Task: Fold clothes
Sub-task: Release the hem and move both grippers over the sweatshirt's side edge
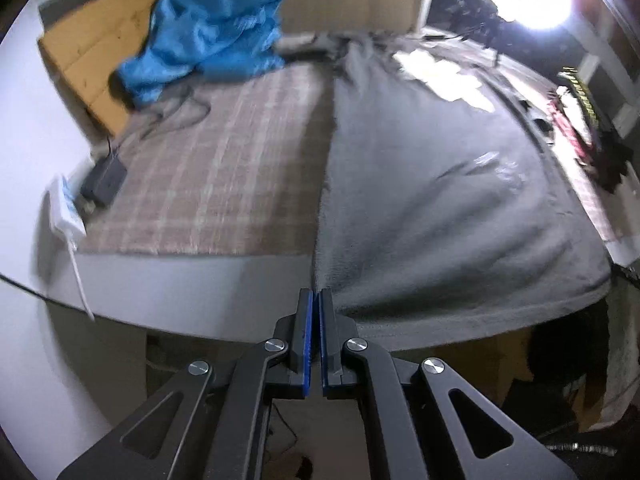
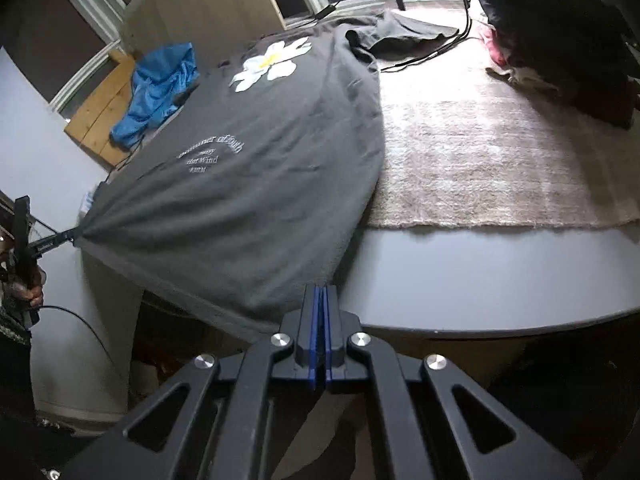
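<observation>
Right up close, both grippers are clamped tight on the hem of the grey T-shirt (image 2: 256, 184). The left gripper (image 1: 315, 294) has its blue pads pressed together on the shirt's near left corner, and the cloth fans away from the pinch. The right gripper (image 2: 321, 292) is likewise closed flat on the near right corner, where the hem drapes over the table's (image 2: 480, 276) front edge.

From the right wrist view, the shirt is pulled into a taut point at the far left, where the other gripper bites it; a hand (image 2: 28, 284) grips that tool's handle, a cable trailing below. The left wrist view shows none of that, and it is blurred.

Moving out: the shirt lies front up on a plaid blanket (image 1: 224, 168), white lettering mid-chest and a white flower print (image 2: 272, 64) farther on. Bare grey table rim runs along the near edge, open on the right. Right of the shirt the blanket is bare and roomy, until a dark pile of clothes (image 2: 560, 40) at the far right.

Only the left view shows a black box (image 1: 105, 180) near the left table edge. At the far left, a blue cloth (image 1: 212, 36) is heaped against a wooden board (image 1: 100, 64).
</observation>
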Demonstrator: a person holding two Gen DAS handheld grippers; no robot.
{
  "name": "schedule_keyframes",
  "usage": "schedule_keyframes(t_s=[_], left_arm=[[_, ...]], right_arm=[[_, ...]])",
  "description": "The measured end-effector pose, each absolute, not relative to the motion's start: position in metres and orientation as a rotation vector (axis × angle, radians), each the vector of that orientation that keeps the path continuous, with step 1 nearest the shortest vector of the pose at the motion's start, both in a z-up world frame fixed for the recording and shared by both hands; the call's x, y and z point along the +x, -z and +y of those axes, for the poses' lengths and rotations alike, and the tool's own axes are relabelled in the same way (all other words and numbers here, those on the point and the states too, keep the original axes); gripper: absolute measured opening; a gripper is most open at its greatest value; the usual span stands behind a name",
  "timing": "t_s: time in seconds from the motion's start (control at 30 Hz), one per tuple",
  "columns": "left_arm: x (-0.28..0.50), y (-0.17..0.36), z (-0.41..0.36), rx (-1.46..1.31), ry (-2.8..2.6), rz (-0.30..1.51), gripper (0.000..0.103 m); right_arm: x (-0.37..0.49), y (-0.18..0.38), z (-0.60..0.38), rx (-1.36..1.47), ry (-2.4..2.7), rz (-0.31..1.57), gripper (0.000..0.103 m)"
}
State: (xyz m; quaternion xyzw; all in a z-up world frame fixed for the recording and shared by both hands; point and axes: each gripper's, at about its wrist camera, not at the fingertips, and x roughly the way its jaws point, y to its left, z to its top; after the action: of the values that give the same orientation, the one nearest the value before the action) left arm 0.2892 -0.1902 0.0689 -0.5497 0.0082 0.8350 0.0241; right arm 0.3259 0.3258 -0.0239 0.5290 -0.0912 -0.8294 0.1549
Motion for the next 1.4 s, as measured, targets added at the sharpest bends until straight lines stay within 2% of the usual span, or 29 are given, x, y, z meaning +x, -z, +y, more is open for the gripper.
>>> schedule_keyframes(t_s=[0.07, 0.17, 0.33, 0.43, 0.47, 0.5, 0.67, 0.7, 0.9, 0.97, 1.03, 1.27, 1.4], left_arm=[[0.279, -0.045, -0.182, -1.772, -2.556, 0.092, 0.002], [0.272, -0.023, -0.18, -1.866, -2.49, 0.097, 0.006], [0.27, -0.07, -0.196, -1.775, -2.561, 0.055, 0.007], [0.251, -0.113, -0.202, -1.649, -2.622, 0.042, 0.011], [0.242, -0.124, -0.199, -1.609, -2.645, 0.066, 0.011], [0.232, -0.134, -0.196, -1.569, -2.665, 0.088, 0.011], [0.168, -0.155, -0.179, -1.43, -2.68, 0.071, 0.013], [0.155, -0.157, -0.175, -1.416, -2.685, 0.073, 0.015], [0.066, -0.165, -0.173, -1.382, -2.687, 0.077, 0.016], [0.038, -0.164, -0.179, -1.383, -2.677, 0.092, 0.023], [0.011, -0.159, -0.187, -1.401, -2.656, 0.115, 0.032], [-0.064, -0.123, -0.196, -1.459, -2.517, 0.171, 0.033], [-0.085, -0.102, -0.189, -1.456, -2.449, 0.225, 0.034]], right_arm=[[0.321, 0.04, 0.322, 1.613, 2.368, -0.186, 0.002], [0.323, 0.042, 0.319, 1.675, 2.342, -0.14, 0.004], [0.327, -0.015, 0.342, 1.575, 2.415, -0.189, 0.012], [0.322, -0.065, 0.359, 1.431, 2.529, -0.187, 0.024], [0.317, -0.081, 0.363, 1.377, 2.566, -0.182, 0.035], [0.311, -0.094, 0.364, 1.326, 2.597, -0.177, 0.041], [0.254, -0.129, 0.355, 1.198, 2.682, -0.131, 0.041], [0.237, -0.133, 0.35, 1.195, 2.696, -0.106, 0.041], [0.132, -0.151, 0.342, 1.208, 2.748, 0.066, 0.041], [0.094, -0.154, 0.34, 1.246, 2.76, 0.071, 0.041], [0.061, -0.154, 0.332, 1.281, 2.738, 0.054, 0.041], [-0.01, -0.136, 0.259, 1.289, 2.628, 0.139, 0.041], [-0.053, -0.114, 0.197, 1.289, 2.524, 0.265, 0.049]])
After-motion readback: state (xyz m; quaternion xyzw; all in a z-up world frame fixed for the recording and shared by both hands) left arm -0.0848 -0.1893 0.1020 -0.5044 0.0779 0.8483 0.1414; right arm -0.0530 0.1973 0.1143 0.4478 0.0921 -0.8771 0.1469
